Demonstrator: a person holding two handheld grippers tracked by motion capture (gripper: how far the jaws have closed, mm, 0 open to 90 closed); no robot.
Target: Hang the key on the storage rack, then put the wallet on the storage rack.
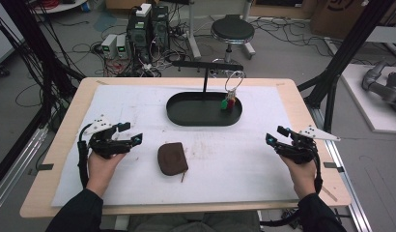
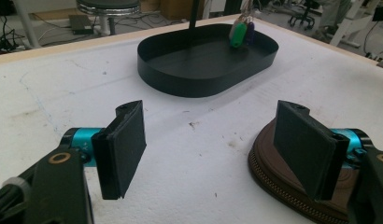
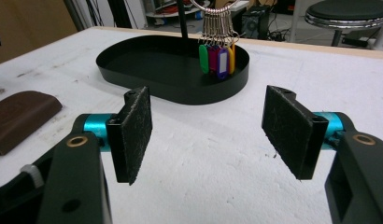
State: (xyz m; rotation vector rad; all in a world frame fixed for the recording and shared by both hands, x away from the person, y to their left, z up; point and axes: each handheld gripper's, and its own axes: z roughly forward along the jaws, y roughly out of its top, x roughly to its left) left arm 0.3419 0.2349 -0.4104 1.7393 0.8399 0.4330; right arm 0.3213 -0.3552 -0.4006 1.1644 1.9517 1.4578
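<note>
High view: brown zippered pouch (image 1: 172, 158) lies flat; left claw (image 1: 131, 134) and right claw (image 1: 276, 134) both gape empty.

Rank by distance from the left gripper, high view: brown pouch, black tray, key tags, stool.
From the left gripper:
1. Brown pouch, just to its right on the white mat.
2. Black tray, farther back, mid-table.
3. Key tags, hanging at the tray's right end.
4. Stool, on the floor beyond the table.

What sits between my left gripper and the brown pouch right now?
Nothing visible. The left gripper is open beside the brown pouch, with bare white cover between them. In the left gripper view the pouch lies just past one pad.
</note>
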